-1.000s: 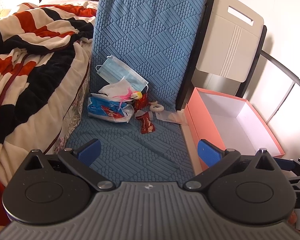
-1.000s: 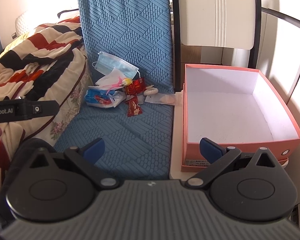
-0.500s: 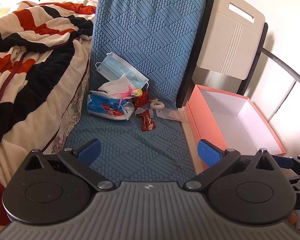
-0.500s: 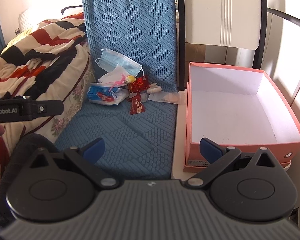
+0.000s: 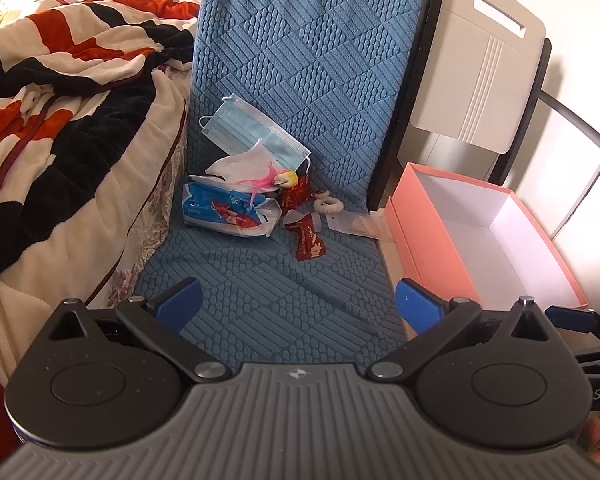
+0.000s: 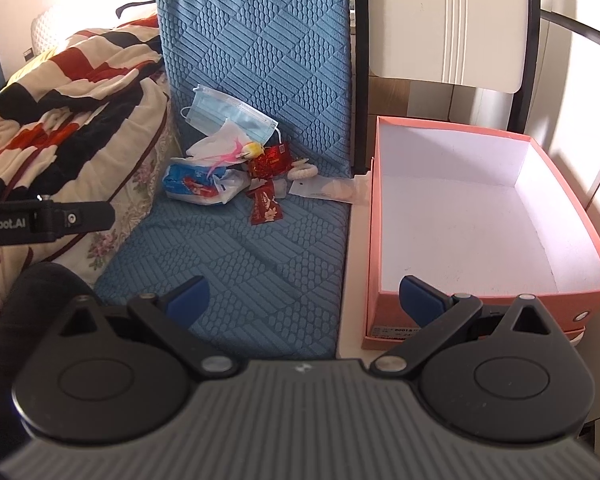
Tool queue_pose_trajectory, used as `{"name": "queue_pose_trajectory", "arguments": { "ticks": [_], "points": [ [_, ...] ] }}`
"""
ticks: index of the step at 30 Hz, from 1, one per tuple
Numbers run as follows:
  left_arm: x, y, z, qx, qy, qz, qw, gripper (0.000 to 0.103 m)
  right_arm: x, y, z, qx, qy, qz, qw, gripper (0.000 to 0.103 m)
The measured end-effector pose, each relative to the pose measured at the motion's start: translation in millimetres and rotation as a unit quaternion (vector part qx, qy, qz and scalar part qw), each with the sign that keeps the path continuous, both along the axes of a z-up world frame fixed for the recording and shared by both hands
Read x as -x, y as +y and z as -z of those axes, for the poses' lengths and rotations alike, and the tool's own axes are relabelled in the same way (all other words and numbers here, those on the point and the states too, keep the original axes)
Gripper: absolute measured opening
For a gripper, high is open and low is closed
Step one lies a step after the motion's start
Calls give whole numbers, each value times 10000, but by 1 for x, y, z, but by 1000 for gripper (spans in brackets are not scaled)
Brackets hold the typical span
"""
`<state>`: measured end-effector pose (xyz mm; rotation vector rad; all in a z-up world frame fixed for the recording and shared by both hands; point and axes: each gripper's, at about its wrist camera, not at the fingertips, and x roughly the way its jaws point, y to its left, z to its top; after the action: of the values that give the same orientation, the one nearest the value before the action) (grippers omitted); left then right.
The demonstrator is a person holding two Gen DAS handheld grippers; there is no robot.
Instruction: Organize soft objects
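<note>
Both grippers have drifted nearer the clutter; left gripper (image 5: 298,300) and right gripper (image 6: 304,295) hang empty, jaws spread. Beside the pink box (image 6: 452,304), on the blue cushion (image 6: 236,272), lie a face mask (image 5: 256,136), tissue pack (image 5: 228,212) and red wrapper (image 5: 309,240): probably light, limp, crinkly. Pinch the mask's middle fold. Box interior lies bare.

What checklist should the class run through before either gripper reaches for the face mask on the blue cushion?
1. Left gripper open, holding nothing: ok.
2. Right gripper open, holding nothing: ok.
3. Pink box open, nothing in it: ok.
4. Face mask free of clutter: not ok, white cloth overlaps its lower edge.
5. Blue cushion clear between grippers and pile: ok.
6. Mask's ear loops untangled: cannot tell.
</note>
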<state>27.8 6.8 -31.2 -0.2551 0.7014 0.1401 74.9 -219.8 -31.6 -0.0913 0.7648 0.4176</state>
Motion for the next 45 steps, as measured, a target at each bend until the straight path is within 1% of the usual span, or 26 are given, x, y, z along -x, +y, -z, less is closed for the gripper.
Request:
{"name": "queue_pose_trajectory", "arguments": {
  "ticks": [13,15,20,25,29,33,35,37,39,40,42,44,45],
  "points": [
    [-36,20,35,33,244,-77,9997,103,-26,18,20,154,70,-93,9998,103],
    [-42,22,40,39,263,-79,9996,103,-31,22,24,174,3,-170,9997,103],
    [-65,29,58,-3,338,-172,9993,103,-44,34,39,465,-100,-280,9985,103],
    [-87,38,70,142,364,-292,9988,103,-55,44,45,529,-174,-369,9978,103],
    [-110,43,72,70,380,-279,9989,103,-67,50,45,471,-296,-381,9977,103],
    [-134,49,75,310,312,-197,9988,103,-82,58,48,413,-286,-449,9977,103],
    [-149,50,82,338,313,-191,9988,103,-90,63,51,344,-217,-552,9976,103],
    [-164,54,90,428,438,-184,9980,103,-99,66,55,183,-124,-593,9980,103],
    [-175,58,97,554,447,-171,9973,103,-107,72,58,183,-146,-602,9979,103],
    [-181,61,102,635,506,-188,9965,103,-110,75,60,214,-137,-572,9980,102],
    [-190,66,109,763,569,-216,9952,103,-116,82,61,236,-105,-570,9980,96],
    [-199,71,116,786,640,-296,9944,103,-119,87,62,200,-117,-671,9975,95],
    [-203,74,119,795,677,-301,9941,103,-122,90,64,237,-107,-683,9973,92]
  ]
}}
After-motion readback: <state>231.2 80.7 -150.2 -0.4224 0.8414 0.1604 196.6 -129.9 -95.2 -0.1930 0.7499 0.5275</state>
